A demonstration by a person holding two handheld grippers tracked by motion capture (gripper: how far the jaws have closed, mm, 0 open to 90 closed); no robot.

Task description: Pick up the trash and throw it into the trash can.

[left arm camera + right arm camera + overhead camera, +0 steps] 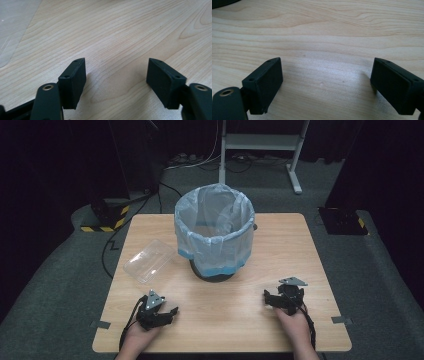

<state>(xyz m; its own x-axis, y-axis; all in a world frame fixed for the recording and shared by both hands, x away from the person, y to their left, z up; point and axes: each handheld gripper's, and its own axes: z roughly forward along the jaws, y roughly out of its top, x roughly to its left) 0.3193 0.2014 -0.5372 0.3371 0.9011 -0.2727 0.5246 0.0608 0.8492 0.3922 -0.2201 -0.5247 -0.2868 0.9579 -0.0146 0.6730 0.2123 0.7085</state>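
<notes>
I judge that the work is at its very start: nothing is picked up yet. My left gripper [167, 312] rests low on the near left part of the counter [300, 245], and my right gripper [272, 299] rests on the near right part. On both, the fingers stand wide apart with nothing between them; in the left gripper view I see one finger [73, 82] and its partner with only bare wood in the gap, and the right gripper view gives the same.

The thing nearest to my left gripper is the clear plastic lid [150, 261]. It lies flat on the left side of the counter, a little beyond the left gripper and just beside the bin [215, 270], not touching it as far as I can tell. In the left gripper view its rounded corner [12, 32] shows at the upper left edge.

The lid is a shallow, see-through tray with rounded corners and a thin rim. It looks light and a bit flexible, so I think it can slide or bend when pinched.

The bin stands in the middle of the counter, upright, lined with a pale blue bag [215, 227] folded over its rim, mouth open upward.

For the next move, I think the left gripper must go forward and slightly left to the lid, get one finger under an edge, close gently, and then carry it over the bin mouth.
</notes>
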